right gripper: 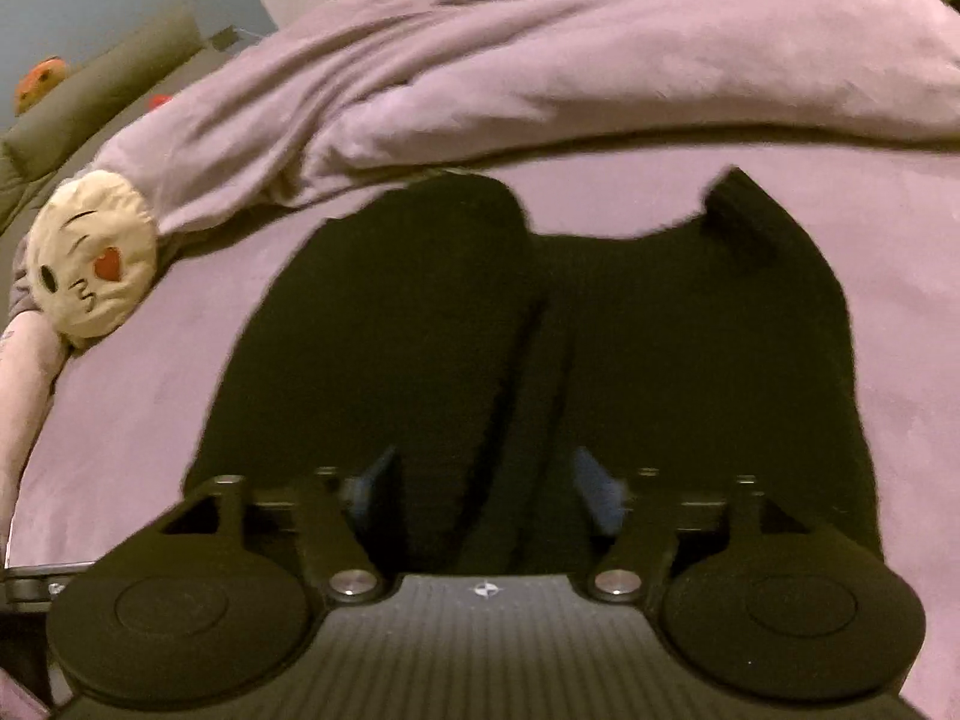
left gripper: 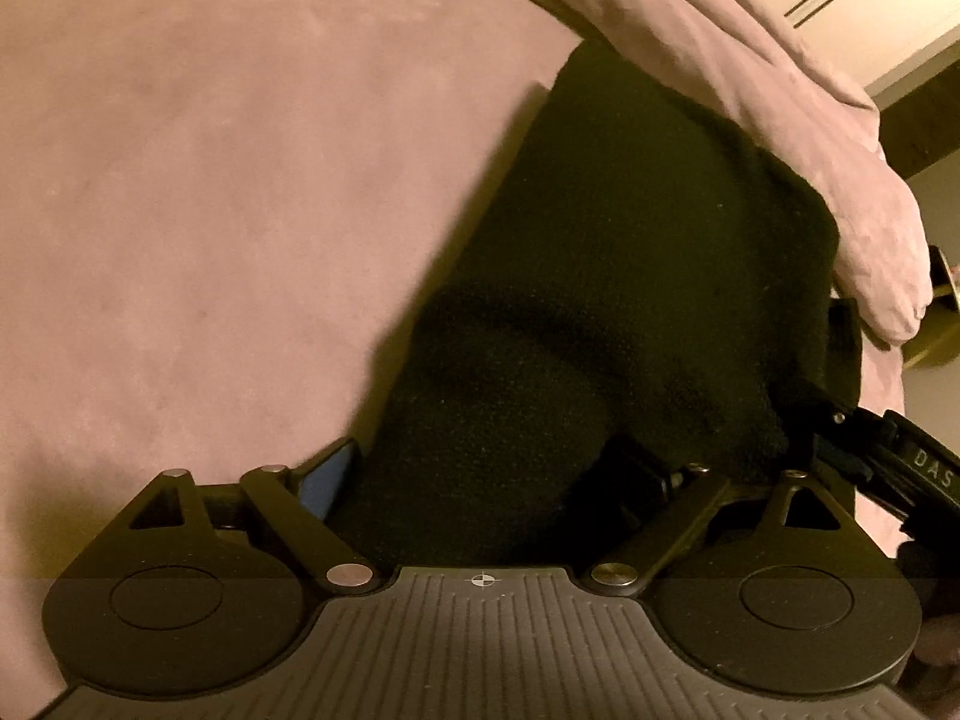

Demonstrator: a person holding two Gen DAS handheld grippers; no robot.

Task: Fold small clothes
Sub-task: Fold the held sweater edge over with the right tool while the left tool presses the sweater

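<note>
A black fleece garment [right gripper: 540, 330] lies flat on the pink bed sheet [right gripper: 120, 420], with a fold line running down its middle. My right gripper [right gripper: 486, 480] hovers over its near edge. Its blue pads stand wide apart, open, with the cloth below them and not pinched. In the left wrist view the same black garment [left gripper: 600, 300] runs up from my left gripper [left gripper: 480, 474], whose fingers straddle its near end, open. The cloth partly covers the right-hand finger [left gripper: 636, 468]. The black body of the other tool [left gripper: 900, 468] shows at the garment's right edge.
A bunched pink duvet [right gripper: 600, 60] lies just behind the garment. A round cream cushion with a winking face [right gripper: 90, 258] rests at the left edge of the bed. Behind it are a grey-green bolster [right gripper: 108, 84] and an orange plush [right gripper: 39, 81].
</note>
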